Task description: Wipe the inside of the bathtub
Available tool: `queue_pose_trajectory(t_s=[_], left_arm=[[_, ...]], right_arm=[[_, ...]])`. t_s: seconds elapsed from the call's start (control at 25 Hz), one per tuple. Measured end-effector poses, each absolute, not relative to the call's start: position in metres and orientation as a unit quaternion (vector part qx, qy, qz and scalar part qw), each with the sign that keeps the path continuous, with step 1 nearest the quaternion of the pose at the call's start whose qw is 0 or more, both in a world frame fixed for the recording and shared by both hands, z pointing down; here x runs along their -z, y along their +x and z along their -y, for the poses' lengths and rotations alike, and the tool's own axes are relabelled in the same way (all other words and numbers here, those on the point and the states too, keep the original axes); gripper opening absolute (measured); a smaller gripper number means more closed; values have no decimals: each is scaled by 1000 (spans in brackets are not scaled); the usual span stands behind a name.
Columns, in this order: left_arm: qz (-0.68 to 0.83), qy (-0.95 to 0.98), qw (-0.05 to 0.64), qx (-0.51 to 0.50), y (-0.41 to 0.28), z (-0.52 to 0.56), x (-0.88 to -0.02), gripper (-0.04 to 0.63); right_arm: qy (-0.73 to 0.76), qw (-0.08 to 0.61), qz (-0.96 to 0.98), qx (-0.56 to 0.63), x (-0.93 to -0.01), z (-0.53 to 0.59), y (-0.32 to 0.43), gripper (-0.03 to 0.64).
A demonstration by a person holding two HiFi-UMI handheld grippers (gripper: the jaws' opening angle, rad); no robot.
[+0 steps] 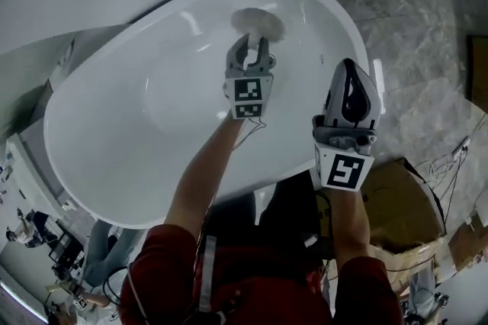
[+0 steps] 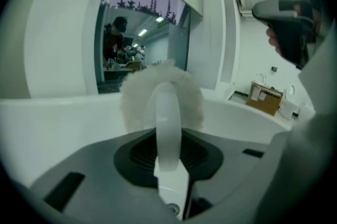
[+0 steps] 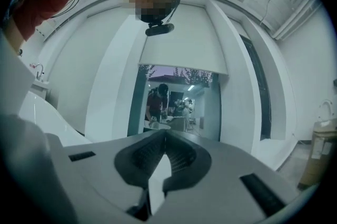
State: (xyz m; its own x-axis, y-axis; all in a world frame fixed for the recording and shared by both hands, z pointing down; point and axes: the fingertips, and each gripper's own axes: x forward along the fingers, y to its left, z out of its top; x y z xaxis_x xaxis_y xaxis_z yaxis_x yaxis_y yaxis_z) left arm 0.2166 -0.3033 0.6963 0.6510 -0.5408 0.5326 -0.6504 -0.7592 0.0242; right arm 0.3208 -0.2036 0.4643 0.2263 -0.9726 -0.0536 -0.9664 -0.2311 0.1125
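The white oval bathtub (image 1: 145, 98) fills the head view below me. My left gripper (image 1: 252, 45) reaches into its far end, shut on the white loop handle (image 2: 167, 120) of a fluffy white wiping pad (image 1: 258, 21). The pad rests against the tub's inner wall. In the left gripper view the pad (image 2: 138, 94) spreads out behind the handle, with the tub rim (image 2: 58, 107) beyond. My right gripper (image 1: 348, 65) hovers over the tub's right rim, its jaws pressed together with nothing held. In its own view the right gripper (image 3: 163, 138) points up at the white walls.
A cardboard box (image 1: 404, 197) and loose cables lie on the floor to the right of the tub. Grey marbled floor (image 1: 427, 49) runs along the tub's right side. A second box (image 2: 265, 98) stands by the far wall. People stand behind a window (image 3: 158, 102).
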Motion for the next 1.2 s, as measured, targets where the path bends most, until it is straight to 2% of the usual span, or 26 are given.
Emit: queue_pose_trajectory(t_s=[0.2, 0.4, 0.64, 0.88, 1.2], left_arm=[[362, 902, 74, -223, 178, 277, -558, 94], [378, 911, 16, -164, 152, 267, -416, 94], [394, 909, -4, -139, 71, 232, -295, 94], [434, 894, -15, -111, -29, 212, -217, 94], [465, 880, -27, -89, -152, 190, -182, 94]], right_arm=[[776, 44, 625, 67, -384, 182, 288, 12], [772, 21, 627, 100, -292, 181, 257, 12], [752, -10, 652, 93, -197, 161, 185, 12], [732, 15, 669, 126, -138, 141, 108, 12], [718, 10, 681, 143, -116, 116, 2, 12]])
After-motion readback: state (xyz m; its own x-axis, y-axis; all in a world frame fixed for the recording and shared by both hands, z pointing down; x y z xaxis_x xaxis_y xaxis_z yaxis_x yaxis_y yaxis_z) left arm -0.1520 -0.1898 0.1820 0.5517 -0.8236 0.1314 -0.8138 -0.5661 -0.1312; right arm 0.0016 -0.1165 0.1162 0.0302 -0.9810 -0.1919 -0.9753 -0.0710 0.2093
